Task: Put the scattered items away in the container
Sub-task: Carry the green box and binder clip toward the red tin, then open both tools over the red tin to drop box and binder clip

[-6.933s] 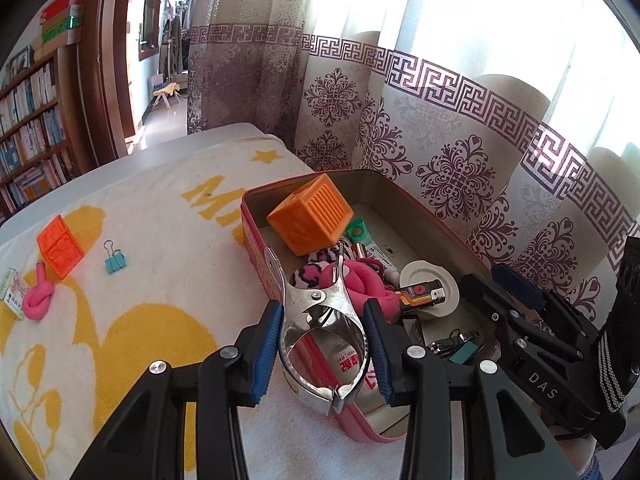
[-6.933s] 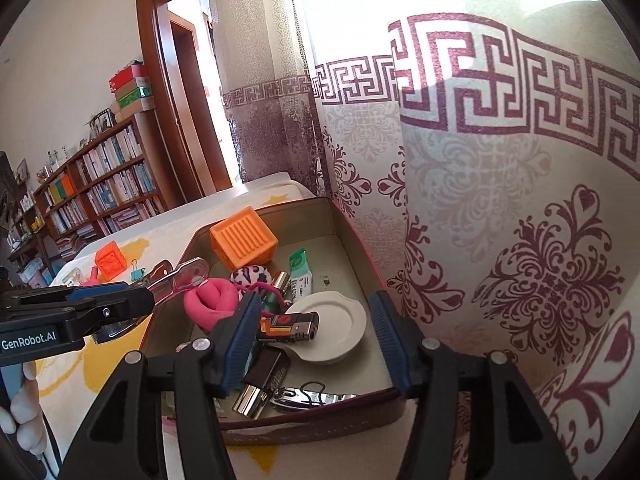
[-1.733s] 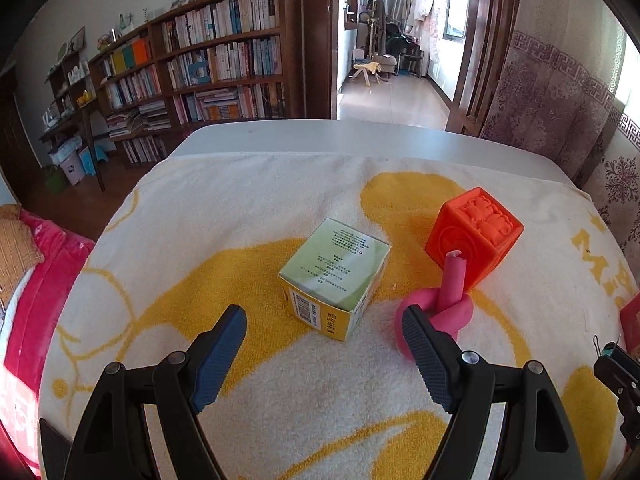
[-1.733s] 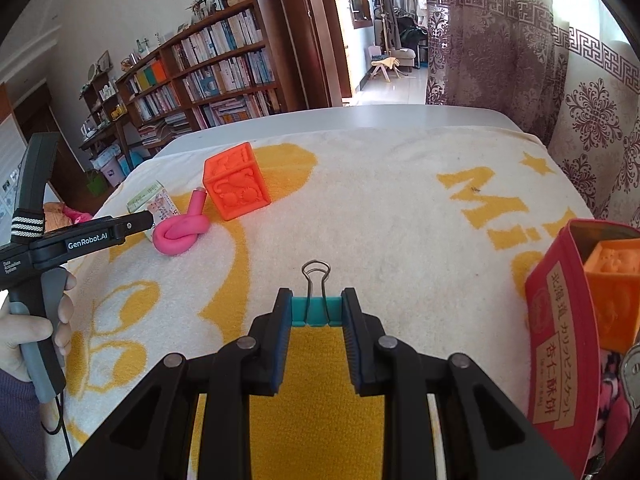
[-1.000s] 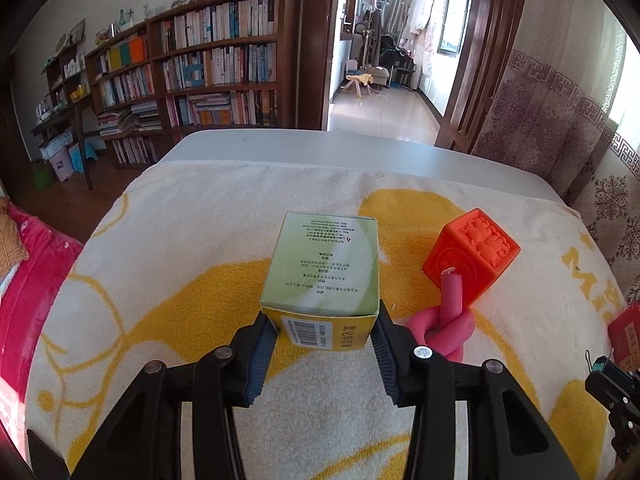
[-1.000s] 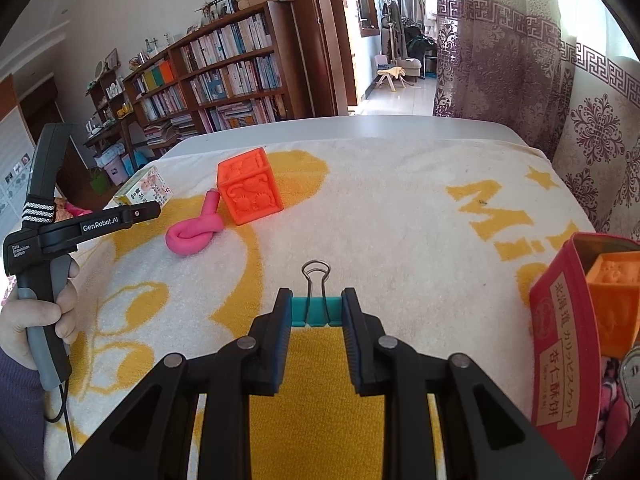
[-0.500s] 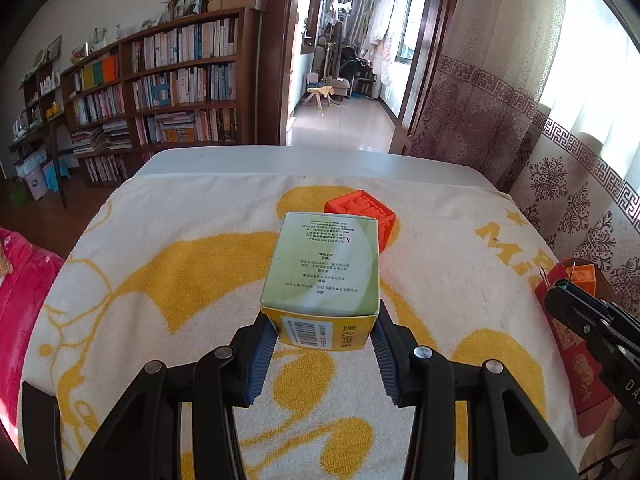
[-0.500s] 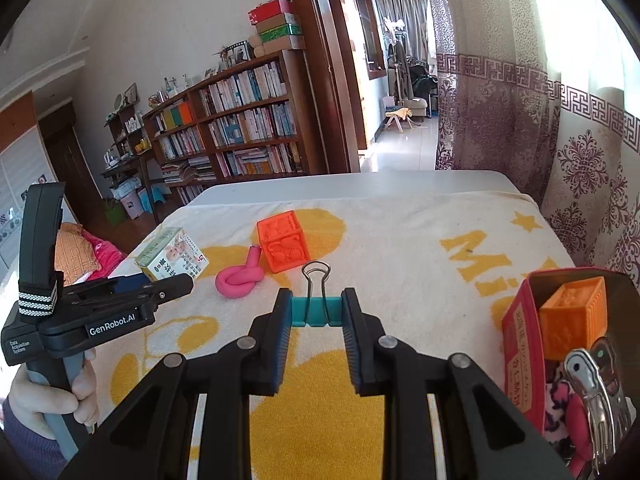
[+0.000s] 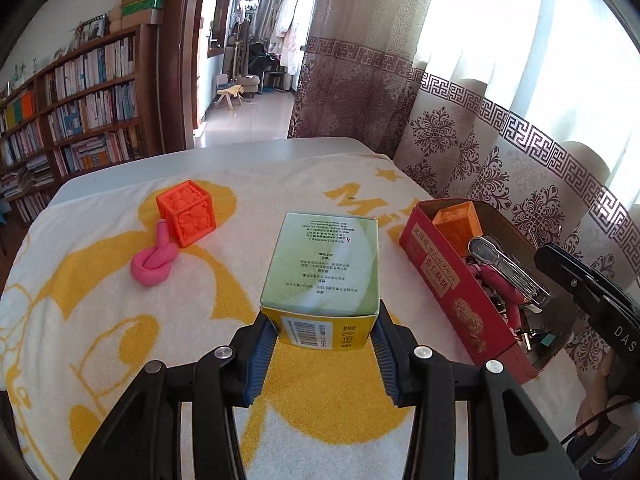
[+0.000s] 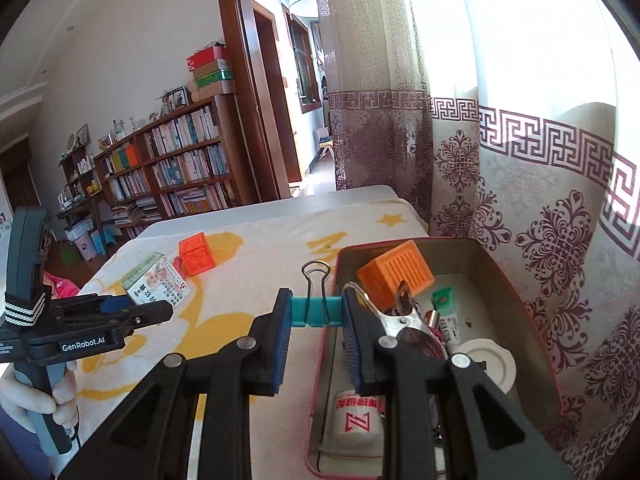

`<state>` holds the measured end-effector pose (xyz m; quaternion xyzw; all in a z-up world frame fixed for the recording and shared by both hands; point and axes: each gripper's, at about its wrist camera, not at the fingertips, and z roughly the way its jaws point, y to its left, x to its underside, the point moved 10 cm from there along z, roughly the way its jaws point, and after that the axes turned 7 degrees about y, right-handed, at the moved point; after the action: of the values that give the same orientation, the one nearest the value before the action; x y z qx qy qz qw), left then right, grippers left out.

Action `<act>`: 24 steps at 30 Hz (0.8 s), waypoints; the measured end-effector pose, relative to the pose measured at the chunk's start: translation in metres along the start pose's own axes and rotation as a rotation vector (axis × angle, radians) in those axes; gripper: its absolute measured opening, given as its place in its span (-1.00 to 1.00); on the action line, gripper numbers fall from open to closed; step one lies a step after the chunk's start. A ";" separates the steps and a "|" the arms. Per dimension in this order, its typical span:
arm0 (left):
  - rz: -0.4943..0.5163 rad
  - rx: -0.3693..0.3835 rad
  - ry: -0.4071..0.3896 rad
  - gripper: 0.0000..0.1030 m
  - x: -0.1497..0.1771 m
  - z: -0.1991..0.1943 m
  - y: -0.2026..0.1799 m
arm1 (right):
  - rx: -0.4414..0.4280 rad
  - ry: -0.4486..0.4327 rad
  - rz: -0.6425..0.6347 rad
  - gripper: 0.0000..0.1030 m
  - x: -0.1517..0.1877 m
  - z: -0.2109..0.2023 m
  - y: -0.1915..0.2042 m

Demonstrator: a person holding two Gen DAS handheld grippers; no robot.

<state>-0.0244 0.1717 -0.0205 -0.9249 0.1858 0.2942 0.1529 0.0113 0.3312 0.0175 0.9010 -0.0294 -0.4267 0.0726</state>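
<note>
My left gripper point(image 9: 322, 354) is shut on a green and yellow carton point(image 9: 324, 272) and holds it above the towel, left of the red tin point(image 9: 448, 280). The carton also shows in the right wrist view point(image 10: 156, 280). My right gripper point(image 10: 316, 336) is shut on a teal binder clip point(image 10: 316, 310), held over the left rim of the tin point(image 10: 512, 280). The tin holds an orange cube point(image 10: 396, 278), a metal clamp point(image 9: 508, 266) and several small items. On the towel lie another orange cube point(image 9: 186, 214) and a pink knotted rope point(image 9: 154, 262).
The yellow and white towel point(image 9: 100, 320) covers a table. A patterned curtain point(image 9: 500, 152) hangs close behind the tin on the right. A bookshelf point(image 9: 72, 112) and a doorway stand beyond the table's far edge.
Both grippers have swung right toward the tin with their loads. The carton is now beside the tin and the binder clip is over its left rim.
</note>
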 end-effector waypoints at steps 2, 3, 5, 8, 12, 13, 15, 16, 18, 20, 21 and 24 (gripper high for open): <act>0.016 0.009 0.010 -0.08 0.002 0.004 -0.013 | -0.012 0.030 0.021 -0.48 0.009 0.000 -0.011; 0.020 0.013 0.016 -0.08 0.003 0.006 -0.018 | -0.017 0.045 0.025 -0.48 0.012 0.002 -0.015; 0.024 0.021 0.020 -0.08 0.004 0.006 -0.026 | -0.010 0.063 0.018 -0.48 0.019 0.007 -0.018; 0.040 0.026 0.022 -0.08 0.005 0.006 -0.037 | 0.008 0.082 0.010 -0.48 0.024 0.019 -0.024; 0.066 0.029 0.033 -0.08 0.009 0.006 -0.046 | 0.093 0.071 0.053 -0.48 0.023 0.025 -0.054; 0.068 0.031 0.035 -0.08 0.010 0.007 -0.047 | 0.094 0.068 0.075 -0.48 0.022 0.024 -0.061; 0.066 0.039 0.040 -0.08 0.010 0.009 -0.049 | 0.115 0.064 0.105 -0.48 0.021 0.021 -0.076; 0.065 0.044 0.043 -0.08 0.011 0.010 -0.050 | 0.123 0.062 0.115 -0.48 0.021 0.019 -0.081; 0.069 0.055 0.049 -0.08 0.011 0.012 -0.055 | 0.133 0.062 0.129 -0.48 0.021 0.014 -0.089; 0.077 0.066 0.053 -0.08 0.011 0.014 -0.062 | 0.138 0.062 0.130 -0.48 0.023 0.009 -0.092; 0.084 0.073 0.055 -0.08 0.011 0.015 -0.067 | 0.137 0.062 0.127 -0.47 0.023 0.007 -0.092; 0.105 0.105 0.060 -0.08 0.011 0.016 -0.084 | 0.135 0.066 0.117 -0.47 0.029 0.001 -0.091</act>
<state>0.0122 0.2493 -0.0247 -0.9131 0.2535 0.2638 0.1799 0.0280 0.4178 -0.0193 0.9141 -0.1082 -0.3890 0.0375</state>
